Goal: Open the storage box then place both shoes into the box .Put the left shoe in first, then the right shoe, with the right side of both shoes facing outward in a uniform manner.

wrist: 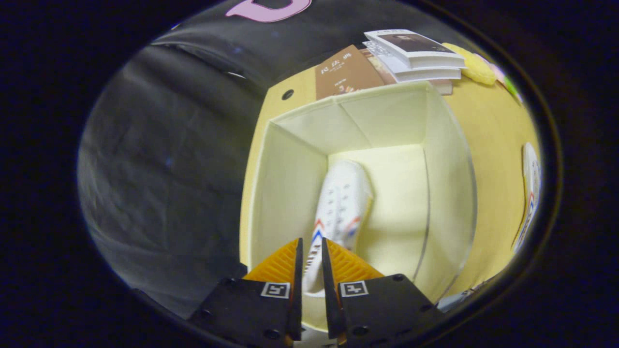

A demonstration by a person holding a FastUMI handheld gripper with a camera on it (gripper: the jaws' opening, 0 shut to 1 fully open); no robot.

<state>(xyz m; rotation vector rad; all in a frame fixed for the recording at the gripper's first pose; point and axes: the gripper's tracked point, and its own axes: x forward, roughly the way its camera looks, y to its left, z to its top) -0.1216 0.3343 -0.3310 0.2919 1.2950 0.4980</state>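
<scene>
An open cream storage box (pixel 300 188) stands on the yellow table (pixel 488 159), seen from above. Inside it hangs a white sneaker (pixel 338 203) with red and blue marks, toe pointing down toward the box floor. My gripper (pixel 309 249) is shut on the sneaker's heel end, both orange fingers (pixel 278 263) pressing its sides. The shoe sits near the box's left wall. A second white shoe (pixel 529 193) with similar marks lies on the table to the right of the box.
A stack of books (pixel 416 55) and a brown booklet (pixel 346 72) lie beyond the box. A yellow object (pixel 476 67) rests beside the books. Dark cloth (pixel 169 159) covers the area left of the table.
</scene>
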